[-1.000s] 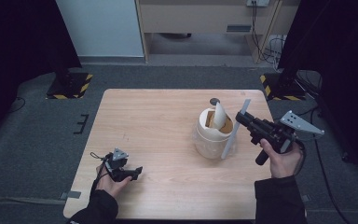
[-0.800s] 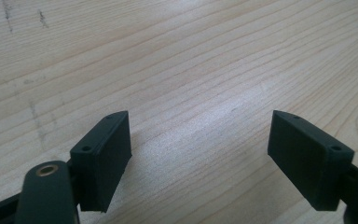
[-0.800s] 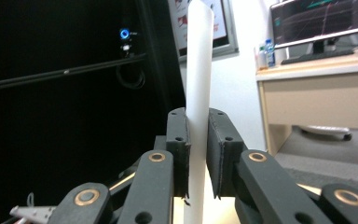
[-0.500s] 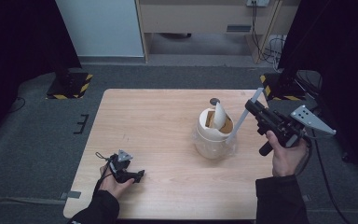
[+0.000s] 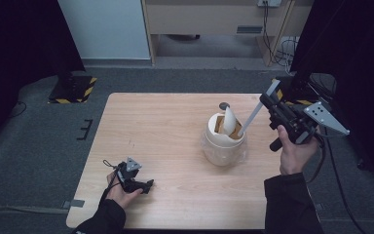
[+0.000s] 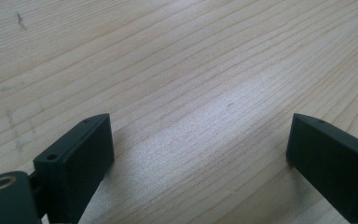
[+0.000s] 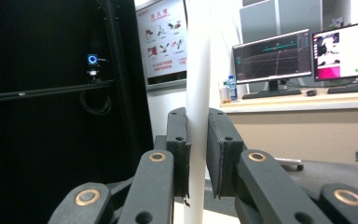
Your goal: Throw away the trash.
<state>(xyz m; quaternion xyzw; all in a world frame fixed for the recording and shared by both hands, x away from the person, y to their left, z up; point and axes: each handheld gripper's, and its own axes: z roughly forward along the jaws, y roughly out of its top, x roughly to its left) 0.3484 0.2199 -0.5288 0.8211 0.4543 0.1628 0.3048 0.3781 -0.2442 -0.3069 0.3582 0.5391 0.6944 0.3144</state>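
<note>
- Two grippers work over a wooden table (image 5: 175, 126).
- The right gripper (image 5: 271, 101), held high at the table's 3 o'clock edge, pinches a white stick (image 5: 254, 111) between its jaws; in the right gripper view the stick (image 7: 198, 93) stands upright in that clamp.
- The stick slants down toward a cream jar (image 5: 224, 141), right of centre.
- A white scoop (image 5: 229, 120) sticks up from the jar's mouth.
- The left gripper (image 5: 143, 185) rests at 7 o'clock, its jaws spread wide over bare wood.
</note>
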